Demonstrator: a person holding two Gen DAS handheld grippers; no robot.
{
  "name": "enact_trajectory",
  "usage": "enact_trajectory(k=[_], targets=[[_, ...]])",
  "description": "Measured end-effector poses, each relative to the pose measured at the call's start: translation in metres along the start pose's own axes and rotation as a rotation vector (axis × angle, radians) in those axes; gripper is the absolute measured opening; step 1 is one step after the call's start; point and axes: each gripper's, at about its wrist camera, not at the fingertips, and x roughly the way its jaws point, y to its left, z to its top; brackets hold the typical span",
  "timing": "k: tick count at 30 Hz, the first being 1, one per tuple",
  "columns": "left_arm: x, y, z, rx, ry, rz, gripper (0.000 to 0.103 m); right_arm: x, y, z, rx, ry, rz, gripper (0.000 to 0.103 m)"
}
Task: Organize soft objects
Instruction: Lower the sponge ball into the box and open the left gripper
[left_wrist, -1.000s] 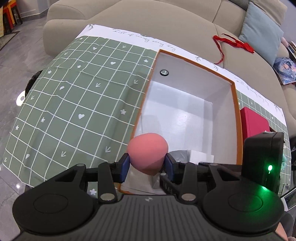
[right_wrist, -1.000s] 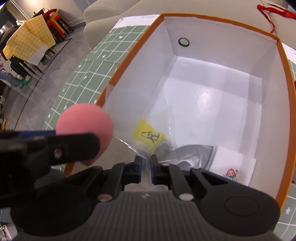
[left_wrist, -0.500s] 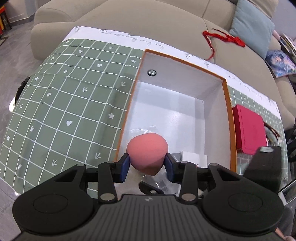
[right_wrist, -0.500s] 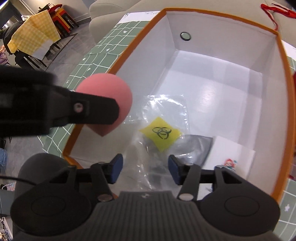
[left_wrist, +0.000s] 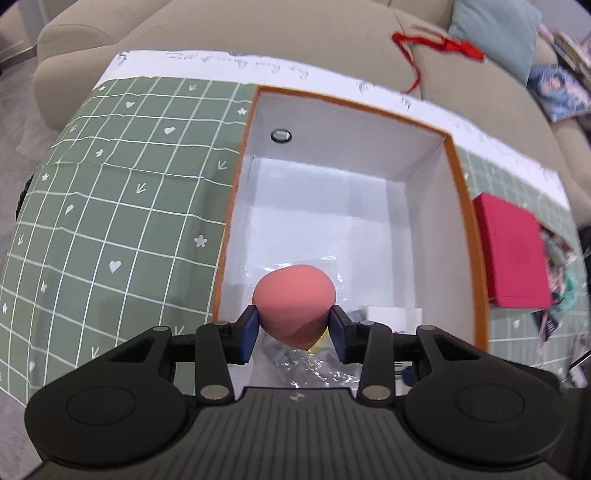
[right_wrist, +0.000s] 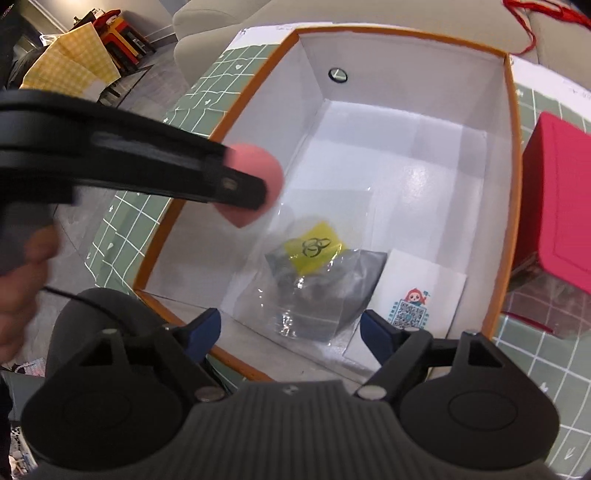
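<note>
Sponge: pink egg-shaped sponge (left_wrist: 294, 305) hangs over the near end of the orange-rimmed box (left_wrist: 466, 206), just inside its near left corner, above a clear plastic bag (right_wrist: 314, 284).
Box edges: orange rim runs all round; white walls stand tall; a round grommet (left_wrist: 281, 135) sits high in the far wall.
Open room: the far half of the white floor is bare (bag and card fill the near end).
Outside the box: green grid cloth (left_wrist: 110, 206) spreads wide to the left; a red case (left_wrist: 511, 254) lies just beside the right wall.
Left gripper (left_wrist: 294, 328): part-way closed, blue pads pressing both sides of the sponge.
Right gripper (right_wrist: 291, 326): jaws have just been opening and stand wide, near the box's near rim; the bag lies beyond them, and no pad presses on it.
Labels: yellow patch on the bag bears a black biohazard sign; a white card (right_wrist: 417, 295) beside it shows a cartoon figure over a QR code.
Writing: cursive script along the cloth's white border, too blurred to read.
</note>
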Motion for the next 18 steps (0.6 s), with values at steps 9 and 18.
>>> enact_trajectory(k=[9,18], targets=[[0.031,-0.021,-0.012,0.135,0.104,0.149,0.046,-0.007,0.0,-0.004,-0.009,0.02,-0.012,0.084],[0.043,-0.035,-0.022,0.267,0.197,0.204,0.056,-0.013,-0.005,-0.003,0.012,0.015,-0.008,0.084]])
